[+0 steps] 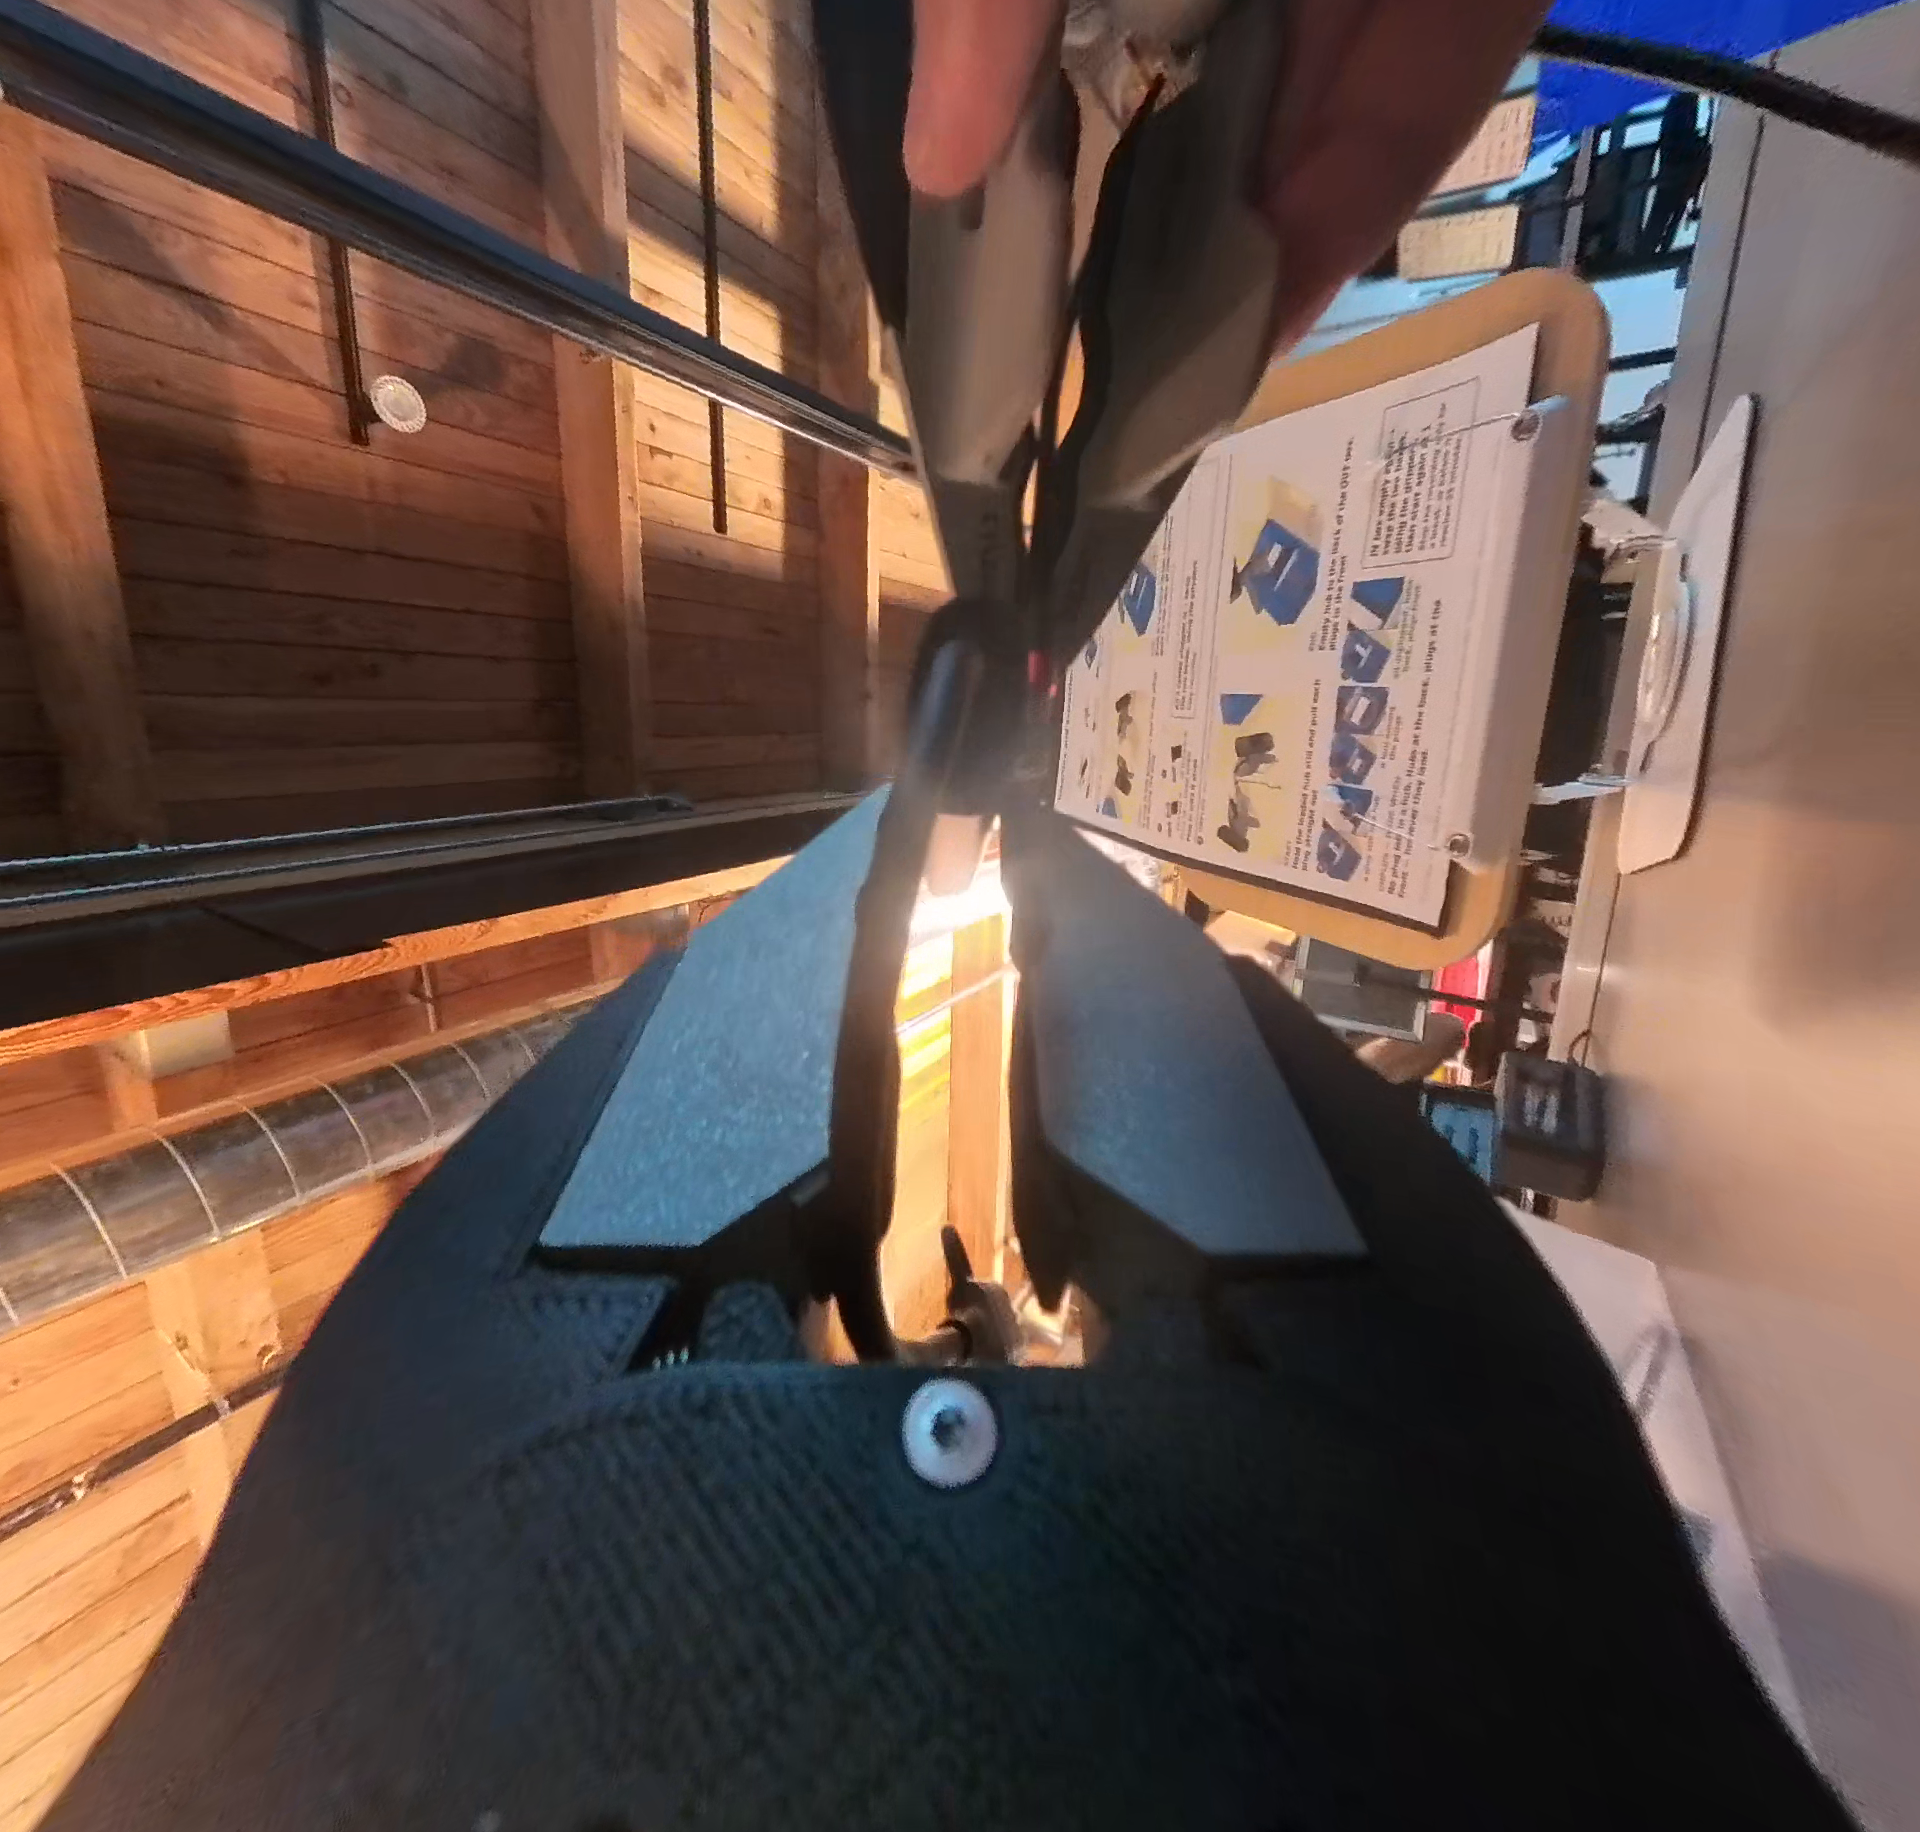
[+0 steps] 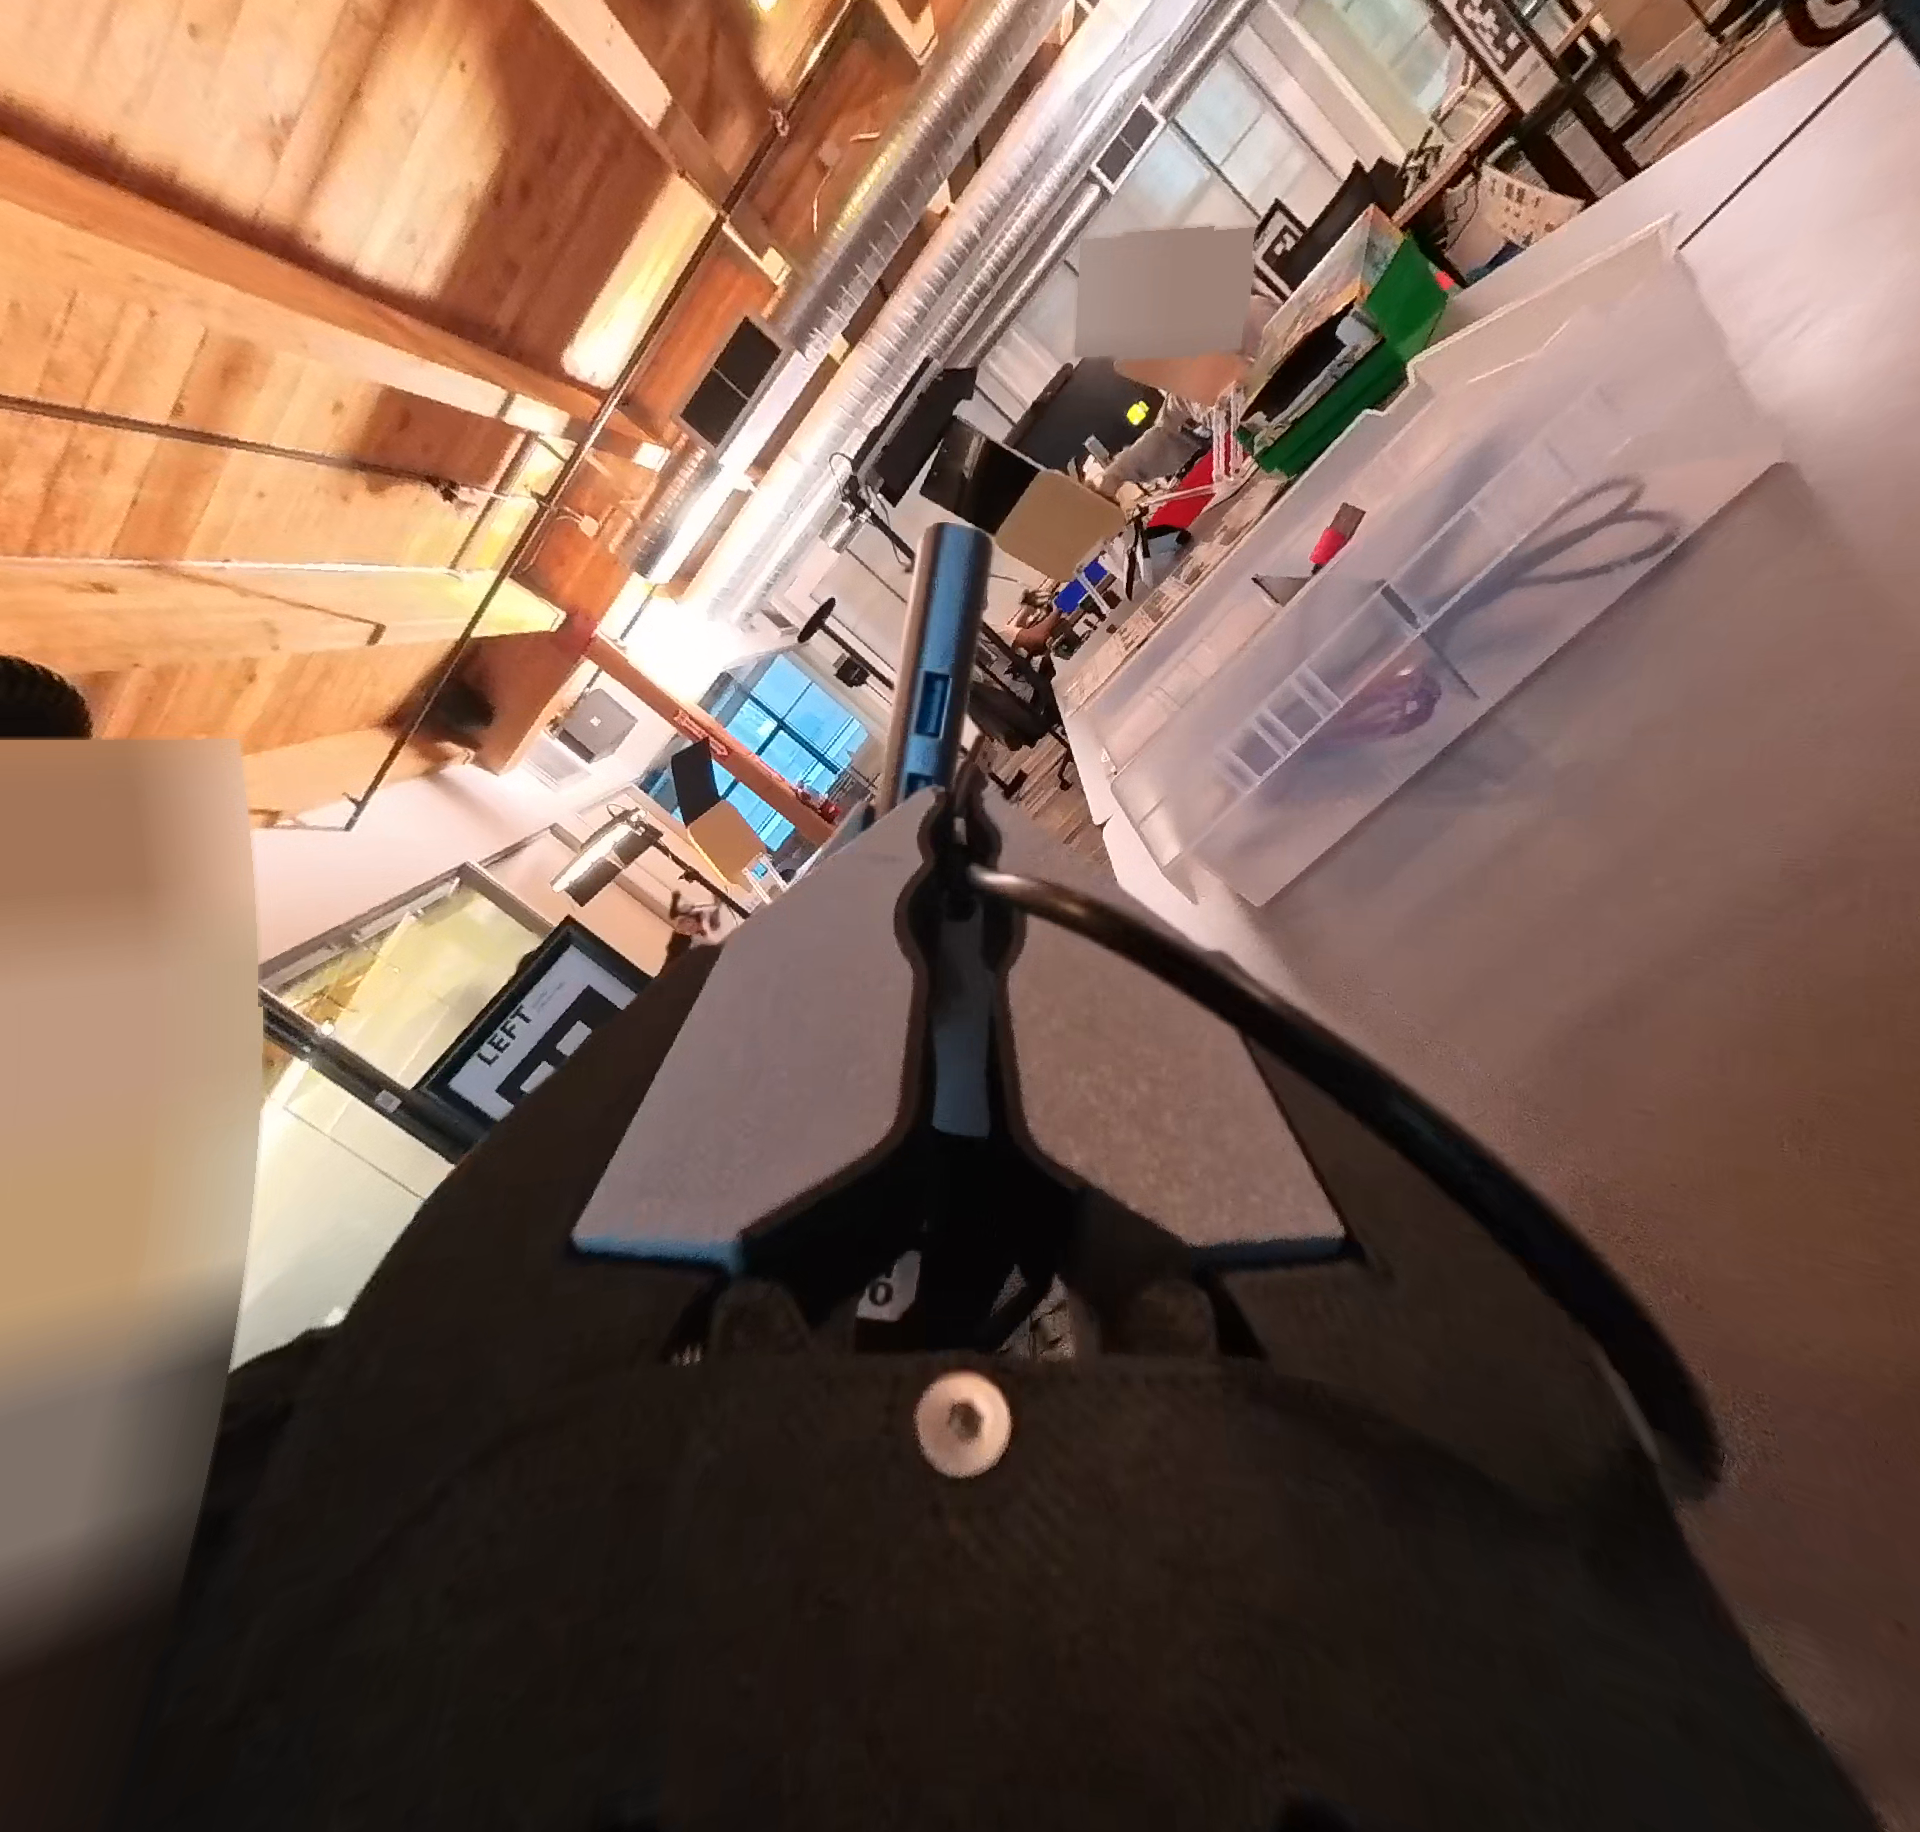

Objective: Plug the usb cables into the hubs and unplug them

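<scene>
Right gripper [image 2: 961, 826] fingers clamped on a slim grey hub [image 2: 935, 660], raised clear of the bench [image 2: 1558, 951], black cable [image 2: 1351, 1034] looping off. Left gripper [image 1: 951, 816] fingers pinched on a dark cable [image 1: 868, 1055], a bare hand [image 1: 1247, 68] just ahead. Clear bin [image 2: 1455, 639] on the bench, coiled cables [image 2: 1590, 541] inside its compartments.

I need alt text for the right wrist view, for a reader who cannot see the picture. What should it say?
The right gripper is shut on a slim grey USB hub that sticks out past its fingertips, and a black cable curves away to the right. Behind, tilted, lie a clear plastic organiser box on a white table and a wooden ceiling.
</scene>
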Demonstrator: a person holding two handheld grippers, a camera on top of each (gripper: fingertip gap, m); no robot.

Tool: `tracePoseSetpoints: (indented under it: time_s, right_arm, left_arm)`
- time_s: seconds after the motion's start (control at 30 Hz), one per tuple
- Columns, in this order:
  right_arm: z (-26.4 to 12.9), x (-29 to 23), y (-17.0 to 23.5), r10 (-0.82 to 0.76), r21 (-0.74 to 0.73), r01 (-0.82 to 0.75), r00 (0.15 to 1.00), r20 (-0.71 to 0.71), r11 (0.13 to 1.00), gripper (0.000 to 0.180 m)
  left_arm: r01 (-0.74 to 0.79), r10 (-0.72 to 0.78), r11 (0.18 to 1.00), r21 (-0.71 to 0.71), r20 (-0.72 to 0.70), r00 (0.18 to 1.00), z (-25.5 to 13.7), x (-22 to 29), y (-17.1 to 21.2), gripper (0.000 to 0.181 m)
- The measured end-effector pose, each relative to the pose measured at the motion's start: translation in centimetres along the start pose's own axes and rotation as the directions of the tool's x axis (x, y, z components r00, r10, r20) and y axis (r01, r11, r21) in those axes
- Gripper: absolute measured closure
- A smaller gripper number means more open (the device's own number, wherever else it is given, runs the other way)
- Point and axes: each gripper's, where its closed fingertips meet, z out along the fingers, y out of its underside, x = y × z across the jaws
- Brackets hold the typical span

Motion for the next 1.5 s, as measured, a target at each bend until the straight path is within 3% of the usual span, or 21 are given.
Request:
tracePoseSetpoints:
  time_s: [0.03, 0.4, 1.0, 1.23, 1.5]
  right_arm:
    - [-0.1, -0.1, -0.2, -0.002, 0.013, 0.002, 1.000, 0.001, 1.000, 0.180]
    - [-0.3, -0.8, -0.6, -0.019, 0.030, 0.018, 1.000, 0.011, 0.999, 0.180]
    - [0.1, -1.4, 0.1, 0.209, 0.007, -0.213, 0.962, 0.173, 0.977, 0.180]
    - [-0.1, -1.4, -0.2, 0.101, 0.019, -0.104, 0.990, 0.100, 0.994, 0.180]
    - [0.0, 0.0, 0.2, 0.118, 0.131, -0.128, 0.990, 0.082, 0.983, 0.180]
  left_arm:
    - [0.001, -0.001, 1.000, -0.004, 0.002, 1.000, 0.0, -0.1, 0.1, 0.167]
    - [-0.007, 0.007, 1.000, -0.030, -0.004, 1.000, 0.1, 0.3, 1.1, 0.168]
    - [-0.154, 0.150, 0.988, 0.033, 0.100, 0.984, -0.4, -1.7, 0.8, 0.167]
    - [-0.166, 0.162, 0.986, 0.037, 0.077, 0.984, -0.2, -0.9, 0.4, 0.167]
    - [-0.126, 0.126, 0.992, 0.006, 0.025, 0.992, -0.1, 0.0, 0.9, 0.168]
